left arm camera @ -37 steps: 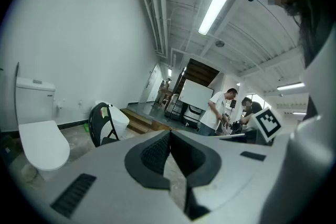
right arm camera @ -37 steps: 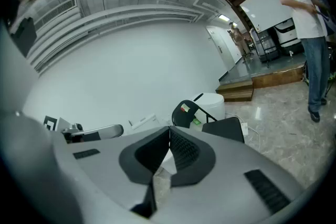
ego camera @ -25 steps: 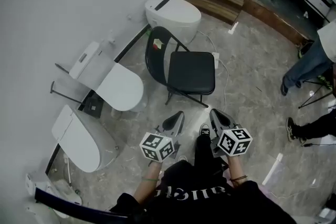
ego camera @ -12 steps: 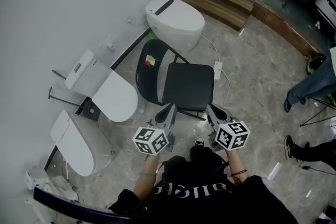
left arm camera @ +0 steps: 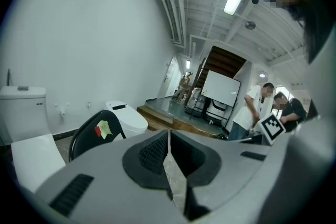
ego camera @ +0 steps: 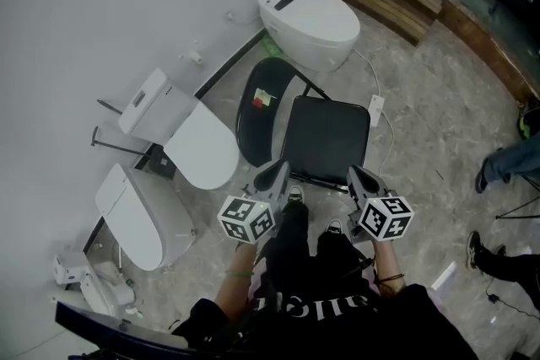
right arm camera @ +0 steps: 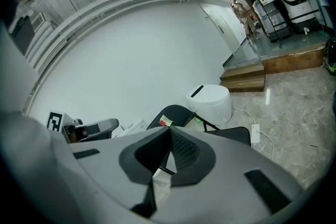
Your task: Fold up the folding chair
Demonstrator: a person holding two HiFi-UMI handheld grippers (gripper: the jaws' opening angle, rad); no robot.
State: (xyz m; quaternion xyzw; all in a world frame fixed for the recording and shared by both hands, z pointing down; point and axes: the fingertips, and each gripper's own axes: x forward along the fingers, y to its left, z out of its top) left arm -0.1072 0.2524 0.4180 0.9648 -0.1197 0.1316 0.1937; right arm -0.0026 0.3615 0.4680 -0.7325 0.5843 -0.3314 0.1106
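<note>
Head view has the folding chair (ego camera: 326,139) standing unfolded on the marbled floor (ego camera: 422,97), at twelve o'clock from the person and just past the two grippers. Its black seat lies flat and its rounded backrest (ego camera: 260,114) rises on the ten o'clock side, bearing a small red and pale sticker (ego camera: 264,99) whose print is too small to read.

The left gripper (ego camera: 277,173) points at the seat's near left corner and the right gripper (ego camera: 359,175) at its near right corner; from above, both tips sit at the seat's front edge, though contact cannot be made out. In the left gripper view the left gripper (left arm camera: 168,135) has its jaws pressed together with nothing between them, and the backrest (left arm camera: 84,136) shows at nine o'clock of the tips. The right gripper view shows the right gripper (right arm camera: 169,131) likewise closed and empty, with the chair just beyond its tips at twelve to two o'clock.

A white toilet (ego camera: 309,11) stands at twelve o'clock behind the chair, against the wall. Two more toilets (ego camera: 187,139) lie at nine to ten o'clock. What looks like a power strip (ego camera: 376,106) rests on the floor at two o'clock of the seat.
</note>
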